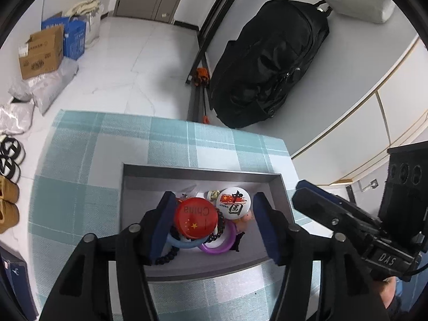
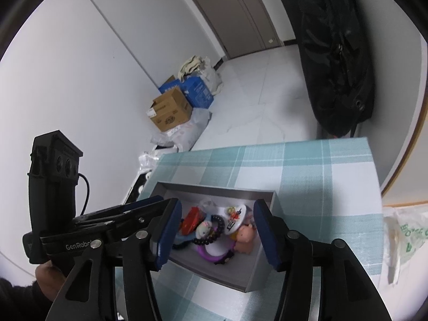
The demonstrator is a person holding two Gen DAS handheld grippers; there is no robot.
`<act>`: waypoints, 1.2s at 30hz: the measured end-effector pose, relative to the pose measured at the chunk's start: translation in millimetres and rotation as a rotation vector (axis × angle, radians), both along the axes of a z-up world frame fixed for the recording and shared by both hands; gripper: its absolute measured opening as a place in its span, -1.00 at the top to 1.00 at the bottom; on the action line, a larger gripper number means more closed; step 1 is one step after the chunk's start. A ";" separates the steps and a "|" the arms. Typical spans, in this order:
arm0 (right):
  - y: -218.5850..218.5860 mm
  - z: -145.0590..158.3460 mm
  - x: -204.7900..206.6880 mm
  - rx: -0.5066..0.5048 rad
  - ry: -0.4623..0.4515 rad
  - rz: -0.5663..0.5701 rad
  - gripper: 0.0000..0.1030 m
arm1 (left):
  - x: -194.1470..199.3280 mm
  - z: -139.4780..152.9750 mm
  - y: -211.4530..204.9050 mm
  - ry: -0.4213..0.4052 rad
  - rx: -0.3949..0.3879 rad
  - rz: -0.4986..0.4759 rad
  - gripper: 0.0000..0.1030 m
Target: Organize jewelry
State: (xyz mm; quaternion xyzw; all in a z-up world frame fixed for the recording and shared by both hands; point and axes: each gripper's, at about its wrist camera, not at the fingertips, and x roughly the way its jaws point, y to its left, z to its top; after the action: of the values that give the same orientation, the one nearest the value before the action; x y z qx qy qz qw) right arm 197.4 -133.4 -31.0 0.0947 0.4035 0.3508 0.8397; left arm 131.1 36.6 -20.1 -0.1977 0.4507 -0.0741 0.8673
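You are holding your left gripper (image 1: 211, 224) wide open over the gray tray (image 1: 203, 172), gripping nothing. Your right gripper (image 2: 214, 230) is hanging wide open too, holding nothing. The red badge (image 1: 196, 218), white badge (image 1: 233, 202) and purple ring (image 1: 222, 243) are sitting together inside the tray on the checked cloth (image 1: 80, 160).

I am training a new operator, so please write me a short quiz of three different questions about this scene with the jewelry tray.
1. True or false: the left gripper is open above the gray tray.
2. Which item lies partly under the red China badge? A) blue ring B) pink pig figure C) white badge
3. Fill in: the black bead bracelet lies across the ____ ring.

Key: 1 true. 2 A. 3 purple.
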 end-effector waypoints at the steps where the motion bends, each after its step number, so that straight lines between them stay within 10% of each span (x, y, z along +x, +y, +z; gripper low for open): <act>1: -0.9 1.6 -1.3 -0.001 -0.009 -0.005 -0.15 | -1.2 1.7 -1.1 -0.006 0.009 -0.003 -0.08; 36: -20.0 36.5 -84.8 0.015 -0.313 -0.040 -1.00 | -70.7 49.3 -17.3 -0.246 0.213 0.139 -0.52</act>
State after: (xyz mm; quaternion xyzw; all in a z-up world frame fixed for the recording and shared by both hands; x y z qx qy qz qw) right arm 112.6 -153.4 5.5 0.0531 0.2629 0.3473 0.8986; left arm 60.4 19.3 29.2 -0.1248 0.3316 0.0107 0.9351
